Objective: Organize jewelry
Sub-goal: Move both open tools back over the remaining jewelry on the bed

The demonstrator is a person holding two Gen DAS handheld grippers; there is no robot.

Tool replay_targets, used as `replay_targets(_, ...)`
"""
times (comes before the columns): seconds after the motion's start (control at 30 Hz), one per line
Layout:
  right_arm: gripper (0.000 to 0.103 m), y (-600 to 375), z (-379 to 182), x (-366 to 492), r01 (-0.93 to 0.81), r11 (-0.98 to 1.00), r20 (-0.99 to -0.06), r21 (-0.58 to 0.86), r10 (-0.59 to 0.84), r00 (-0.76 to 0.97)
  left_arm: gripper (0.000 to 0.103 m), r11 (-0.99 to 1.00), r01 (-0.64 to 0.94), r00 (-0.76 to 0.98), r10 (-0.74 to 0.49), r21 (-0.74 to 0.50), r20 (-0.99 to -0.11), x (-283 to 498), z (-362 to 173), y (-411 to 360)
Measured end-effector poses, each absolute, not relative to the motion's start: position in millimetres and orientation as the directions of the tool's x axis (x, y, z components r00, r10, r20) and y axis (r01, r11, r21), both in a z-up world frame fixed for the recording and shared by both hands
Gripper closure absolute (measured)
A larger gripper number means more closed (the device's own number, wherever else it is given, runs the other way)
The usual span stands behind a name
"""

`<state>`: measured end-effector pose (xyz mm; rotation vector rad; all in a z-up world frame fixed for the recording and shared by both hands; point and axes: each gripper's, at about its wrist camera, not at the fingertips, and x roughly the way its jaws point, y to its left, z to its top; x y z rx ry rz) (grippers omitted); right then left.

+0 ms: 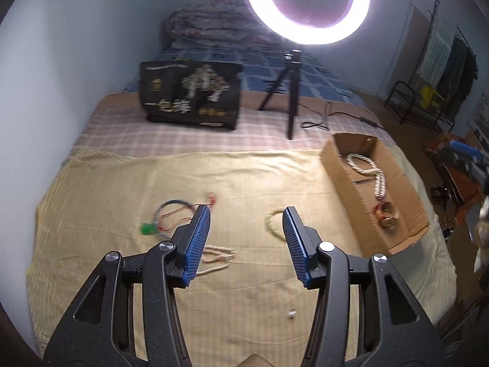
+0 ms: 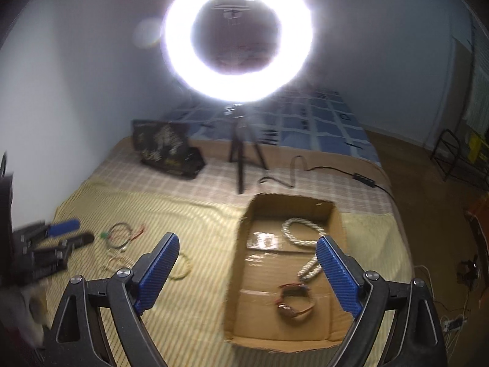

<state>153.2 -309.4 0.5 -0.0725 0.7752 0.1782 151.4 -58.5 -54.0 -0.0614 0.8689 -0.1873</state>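
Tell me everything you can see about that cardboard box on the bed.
The cardboard box is a shallow, open-topped brown tray with low walls, lying flat on the yellow striped cloth, at its right side. Clear tape shines on its floor. Inside lie a white beaded necklace and, nearer, a reddish-brown bangle. Neither gripper touches it.

Left black gripper with blue ribbed pads [image 1: 247,212]: jaws parted, empty, angled downward. Right gripper [image 2: 247,240]: jaws wide apart, empty.
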Motion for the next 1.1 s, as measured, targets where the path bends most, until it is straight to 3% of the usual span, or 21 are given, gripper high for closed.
replay_targets(0.4,0.011,-234,-55,142,-0.324,0.945,-0.77,0.052,0.245,0.59,0.053,0.989,0.027,0.614,-0.132,-0.146,-0.778,152,-72,30)
replay_targets(0.6,0.021,-214,-79,158,-0.333,0.933,-0.801,0.136,0.301,0.517,0.053,0.984,-0.021,0.591,-0.129,-0.175,-0.796,162,-88,58)
replay_targets(0.67,0.025,-209,-86,164,-0.338,0.929,-0.809,0.152,0.313,0.497,0.057,0.981,-0.035,0.578,-0.136,-0.191,-0.805,167,-95,65)
replay_targets(0.87,0.045,-206,-109,179,-0.324,0.923,-0.835,0.208,0.34,0.433,0.063,0.968,-0.083,0.522,-0.16,-0.236,-0.838,181,-122,85)
replay_targets(1.1,0.049,-198,-127,193,-0.338,0.917,-0.858,0.211,0.34,0.385,0.064,0.958,-0.086,0.475,-0.202,-0.273,-0.857,187,-144,86)
